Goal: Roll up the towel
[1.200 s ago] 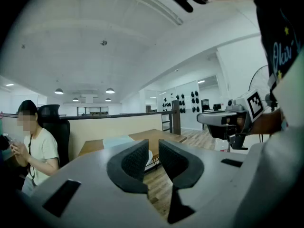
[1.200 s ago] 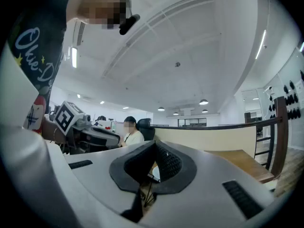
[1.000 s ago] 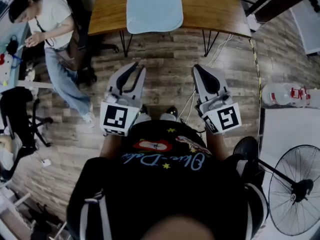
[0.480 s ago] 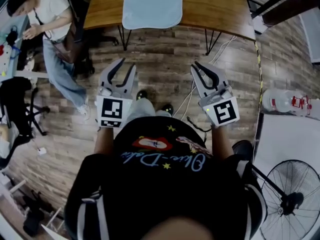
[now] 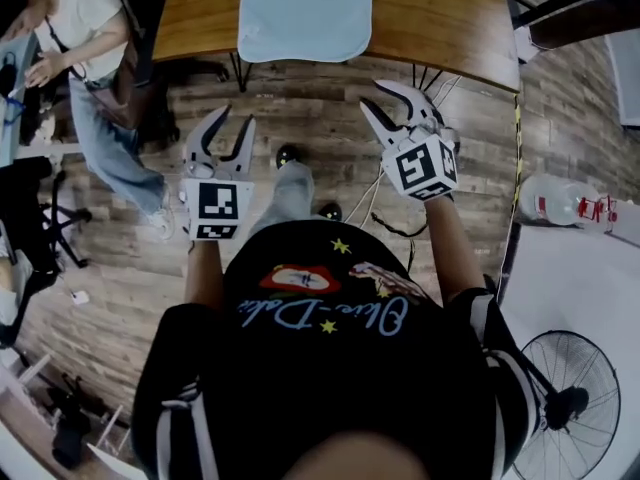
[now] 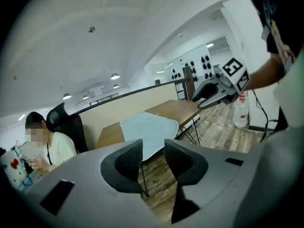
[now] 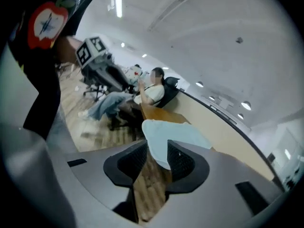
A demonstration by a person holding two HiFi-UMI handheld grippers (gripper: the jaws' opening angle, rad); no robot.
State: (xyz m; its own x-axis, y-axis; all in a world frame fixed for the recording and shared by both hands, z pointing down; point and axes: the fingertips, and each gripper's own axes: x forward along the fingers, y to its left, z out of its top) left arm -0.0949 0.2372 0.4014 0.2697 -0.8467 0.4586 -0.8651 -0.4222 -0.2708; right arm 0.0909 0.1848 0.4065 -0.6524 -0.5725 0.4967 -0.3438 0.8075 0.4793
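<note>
A light blue towel (image 5: 305, 13) lies flat on the wooden table (image 5: 440, 18) ahead of me, with its near edge hanging over the table's front. It also shows in the left gripper view as the towel (image 6: 149, 132) and in the right gripper view as the towel (image 7: 175, 134). My left gripper (image 5: 225, 128) hovers over the floor short of the table, and its jaws have just been opening with nothing between them. My right gripper (image 5: 380, 98) is closer to the table edge. Its jaws have also just been opening and hold nothing. Each gripper sees the towel beyond its own jaws (image 6: 153, 148) (image 7: 157, 153).
A person (image 5: 90, 28) sits at the table's left end beside a dark chair. Cables (image 5: 375, 203) trail over the wood floor under the table's hairpin legs. A water bottle (image 5: 565, 200) and a fan (image 5: 580, 408) stand at the right.
Both grippers have moved forward toward the table. The right one has rolled and gone from shut to open. The left jaws have spread wider.
</note>
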